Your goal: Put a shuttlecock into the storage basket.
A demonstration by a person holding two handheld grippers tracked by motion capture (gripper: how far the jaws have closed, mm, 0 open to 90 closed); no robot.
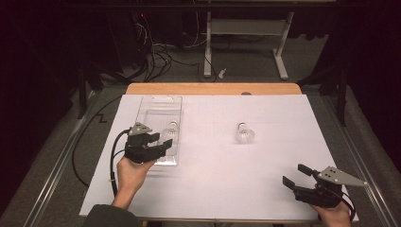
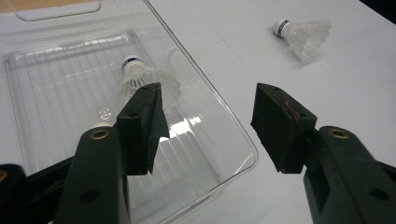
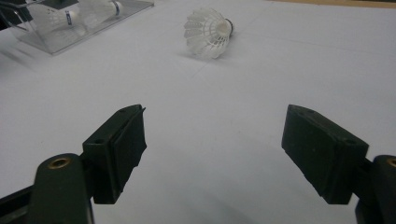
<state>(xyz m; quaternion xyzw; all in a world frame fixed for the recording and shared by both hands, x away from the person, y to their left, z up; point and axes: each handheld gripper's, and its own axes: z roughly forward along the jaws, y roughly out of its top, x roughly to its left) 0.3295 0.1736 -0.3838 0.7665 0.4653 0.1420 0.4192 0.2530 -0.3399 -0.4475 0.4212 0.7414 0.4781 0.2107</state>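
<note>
Fingers of the left gripper point(image 2: 208, 123) spread apart, released, nothing pinched between them; one finger point(image 2: 142, 126) hanging over the clear plastic tray point(image 2: 42, 70), the other past its near corner, above the white sheet point(image 1: 265, 179). Just beyond that inner finger, a shuttlecock point(image 2: 142, 77) lying on its side inside the tray, cork pointing away, skirt partly hidden behind the finger, close but untouched. Farther off, up and to the right of the fingers, a second shuttlecock point(image 2: 306, 35) resting on the sheet, well apart from the tray. Fingers of the right gripper point(image 3: 217, 154) likewise wide and released, empty, low over bare sheet near the front right corner of the desk point(image 1: 213, 88); straight ahead of them, well apart, that same loose shuttlecock, skirt turned toward them. Tray far off to their left.
</note>
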